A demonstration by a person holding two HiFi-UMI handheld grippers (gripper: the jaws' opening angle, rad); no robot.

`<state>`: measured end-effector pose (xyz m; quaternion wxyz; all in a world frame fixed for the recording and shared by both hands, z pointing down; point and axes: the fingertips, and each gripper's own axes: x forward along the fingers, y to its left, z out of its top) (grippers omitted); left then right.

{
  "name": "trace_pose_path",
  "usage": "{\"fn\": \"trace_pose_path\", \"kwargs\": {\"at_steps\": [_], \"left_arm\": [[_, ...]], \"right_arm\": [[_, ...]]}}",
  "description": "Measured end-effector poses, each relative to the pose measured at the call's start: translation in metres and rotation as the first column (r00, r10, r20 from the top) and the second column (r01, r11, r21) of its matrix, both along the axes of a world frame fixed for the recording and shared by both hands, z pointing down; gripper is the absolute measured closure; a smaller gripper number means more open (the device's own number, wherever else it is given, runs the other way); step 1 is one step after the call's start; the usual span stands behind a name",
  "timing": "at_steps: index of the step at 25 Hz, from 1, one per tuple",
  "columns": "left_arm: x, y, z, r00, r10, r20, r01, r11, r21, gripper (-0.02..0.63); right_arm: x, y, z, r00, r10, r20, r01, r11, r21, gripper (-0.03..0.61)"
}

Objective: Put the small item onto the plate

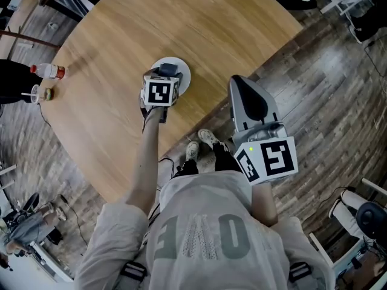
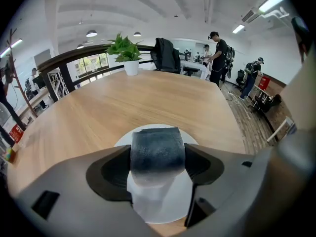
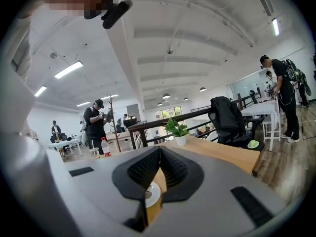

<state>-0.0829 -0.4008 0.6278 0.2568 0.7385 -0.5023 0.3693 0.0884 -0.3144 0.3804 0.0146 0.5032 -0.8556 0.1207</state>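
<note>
The left gripper has its fingers pinching the small dark block by two opposite sides. The block's top stands up just proud of the fingers. Straight beneath it lies the white plate, which sits on the round wooden tabletop towards the edge on the person's side. So the block lies directly over the middle of the plate, and the way from block to plate is plainly downward. Whether its underside already rests on the plate or hangs just above it cannot be told.

The right gripper is held back off the tabletop's near edge, close to the person's body. Its fingers are pressed together with nothing between them. The left one is by far the nearer and already carries the block.

The likely next step is a short lowering, if any gap is left, and then letting the fingers spread so the block stays on the plate.
</note>
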Motion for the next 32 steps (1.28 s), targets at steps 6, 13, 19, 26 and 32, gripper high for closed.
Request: {"fn": "trace_pose_path", "kwargs": {"at_steps": [6, 13, 19, 26, 32], "left_arm": [[-0.001, 0.002, -0.005, 1.0, 0.012, 0.002, -0.012, 1.0, 0.004, 0.295], [0.009, -0.002, 0.009, 0.999, -0.01, -0.031, 0.01, 1.0, -0.008, 0.295], [0.003, 0.001, 0.004, 1.0, -0.001, -0.029, 0.001, 1.0, 0.005, 0.295], [0.005, -0.001, 0.004, 1.0, 0.027, 0.006, -0.027, 0.999, 0.026, 0.295], [0.006, -0.003, 0.004, 1.0, 0.016, 0.023, -0.017, 0.999, 0.029, 0.296]], "right_arm": [[-0.001, 0.005, -0.001, 1.0, 0.008, -0.002, -0.008, 1.0, -0.018, 0.56], [0.008, -0.003, 0.005, 1.0, 0.003, -0.003, -0.003, 1.0, -0.026, 0.56], [0.002, 0.003, 0.001, 1.0, 0.005, -0.007, -0.005, 1.0, -0.024, 0.56], [0.001, 0.006, 0.003, 1.0, 0.0, -0.019, 0.0, 0.999, -0.033, 0.56], [0.004, 0.005, 0.001, 1.0, 0.001, -0.022, -0.002, 1.0, -0.023, 0.56]]}}
